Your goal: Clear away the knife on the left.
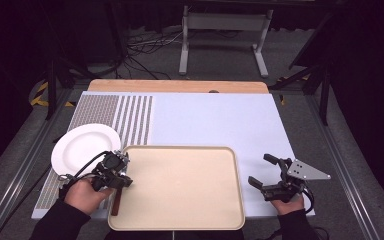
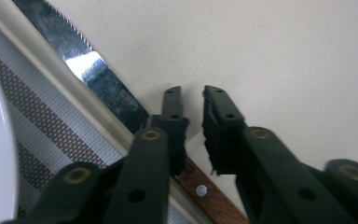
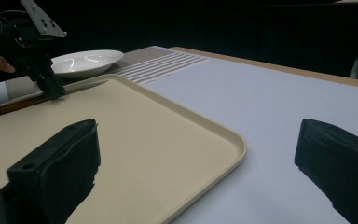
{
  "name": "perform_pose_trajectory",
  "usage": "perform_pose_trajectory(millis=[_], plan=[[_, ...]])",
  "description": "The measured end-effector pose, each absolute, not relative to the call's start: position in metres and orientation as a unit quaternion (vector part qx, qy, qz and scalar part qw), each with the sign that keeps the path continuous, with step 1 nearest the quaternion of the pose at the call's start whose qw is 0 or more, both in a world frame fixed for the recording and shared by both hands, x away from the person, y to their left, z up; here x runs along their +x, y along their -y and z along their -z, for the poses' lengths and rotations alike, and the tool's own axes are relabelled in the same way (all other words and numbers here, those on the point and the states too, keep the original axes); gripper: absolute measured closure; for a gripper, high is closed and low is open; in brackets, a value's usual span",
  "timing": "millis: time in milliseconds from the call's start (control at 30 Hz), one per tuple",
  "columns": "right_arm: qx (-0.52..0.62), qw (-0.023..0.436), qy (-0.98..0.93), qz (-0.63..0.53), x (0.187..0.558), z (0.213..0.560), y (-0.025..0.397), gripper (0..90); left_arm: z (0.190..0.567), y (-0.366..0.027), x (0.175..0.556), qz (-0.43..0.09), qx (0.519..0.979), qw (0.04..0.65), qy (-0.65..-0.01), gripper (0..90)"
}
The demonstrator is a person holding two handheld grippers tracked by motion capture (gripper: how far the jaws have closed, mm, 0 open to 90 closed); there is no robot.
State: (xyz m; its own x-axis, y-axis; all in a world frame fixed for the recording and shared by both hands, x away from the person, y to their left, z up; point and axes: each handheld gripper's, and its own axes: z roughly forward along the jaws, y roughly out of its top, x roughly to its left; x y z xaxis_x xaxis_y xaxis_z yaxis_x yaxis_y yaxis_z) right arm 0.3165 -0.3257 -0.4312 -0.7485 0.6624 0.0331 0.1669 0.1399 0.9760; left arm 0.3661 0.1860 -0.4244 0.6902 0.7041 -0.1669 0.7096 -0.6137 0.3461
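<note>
Along the left rim of the beige tray (image 1: 180, 187) the steak knife (image 2: 116, 100) already lies flat, my left fingers (image 2: 173, 122) slightly parted just above its handle, my right gripper (image 1: 270, 176) wide open and empty on the worktop (image 1: 220, 120), the white plate (image 1: 82, 145) untouched.

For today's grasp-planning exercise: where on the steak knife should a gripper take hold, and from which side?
Grip the steak knife by its riveted wooden handle, from above, jaws spanning its width. It lies flat along the tray's left rim, which blocks a side approach, and the blade is serrated.
</note>
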Motion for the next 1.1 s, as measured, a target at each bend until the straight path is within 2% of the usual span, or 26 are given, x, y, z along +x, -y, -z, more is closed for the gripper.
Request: perform_pose_trajectory(millis=[167, 300, 433, 600, 867, 1100], plan=[[0.286, 0.209, -0.725, -0.590, 0.317, 0.431, 0.325, 1.1, 0.417, -0.190, 0.368, 0.033, 0.892, 0.243, -0.380, 38.5], [0.285, 0.208, -0.725, -0.591, 0.317, 0.431, 0.325, 1.1, 0.408, -0.193, 0.366, 0.026, 0.893, 0.269, -0.360, 21.9], [0.286, 0.208, -0.725, -0.591, 0.317, 0.431, 0.325, 1.1, 0.398, -0.196, 0.362, 0.014, 0.895, 0.293, -0.336, 14.0], [0.286, 0.208, -0.726, -0.590, 0.317, 0.431, 0.325, 1.1, 0.391, -0.201, 0.356, 0.009, 0.887, 0.324, -0.328, 10.2], [0.285, 0.209, -0.725, -0.591, 0.317, 0.431, 0.325, 1.1, 0.383, -0.213, 0.344, -0.082, 0.866, 0.393, -0.298, 0.4], [0.285, 0.208, -0.725, -0.591, 0.317, 0.431, 0.325, 1.1, 0.384, -0.221, 0.340, -0.091, 0.846, 0.444, -0.281, 0.1]])
